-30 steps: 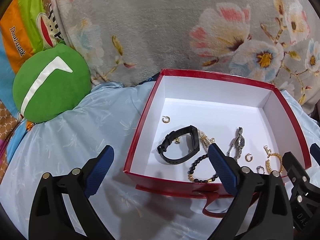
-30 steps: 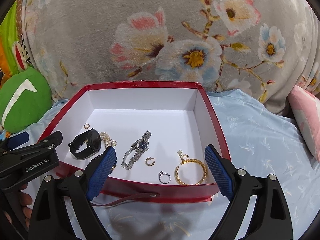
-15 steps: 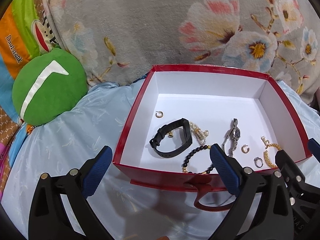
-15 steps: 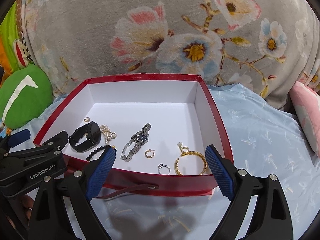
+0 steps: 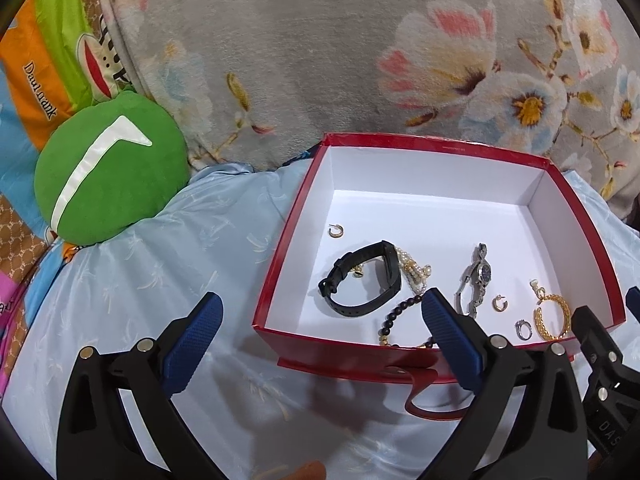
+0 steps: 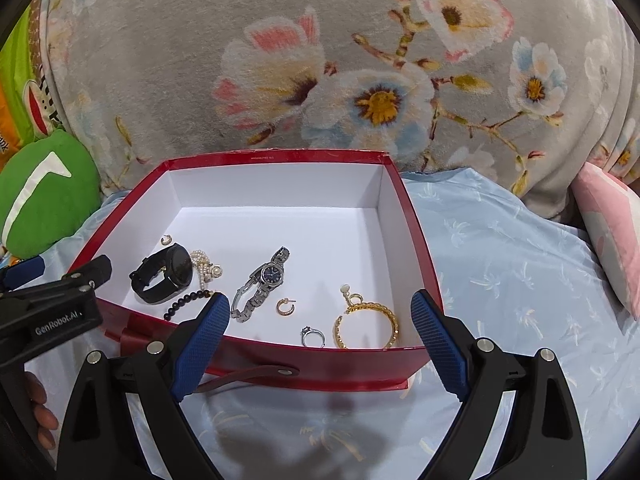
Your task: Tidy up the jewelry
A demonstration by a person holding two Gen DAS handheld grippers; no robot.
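Blue ribbed pads tip both our tools: our left gripper (image 5: 318, 314) and our right gripper (image 6: 320, 312) are each spread wide with nothing between the fingers, hovering above the pale blue sheet (image 6: 516, 256) at the near edge of the red box (image 6: 360, 368). Just past its near wall, on the white floor, we see a silver ring (image 6: 313, 335) beside a gold chain bracelet (image 6: 366, 326), a black bead bracelet (image 5: 400, 318), and a small gold hoop earring (image 6: 285, 306). Farther in lie a silver watch (image 6: 264, 282), a black watch (image 6: 164, 274) touching a pearl cluster (image 6: 206, 266), and another gold hoop (image 5: 335, 231). Beyond the box sit a green cushion (image 5: 108, 168) and a grey floral blanket (image 6: 320, 60).
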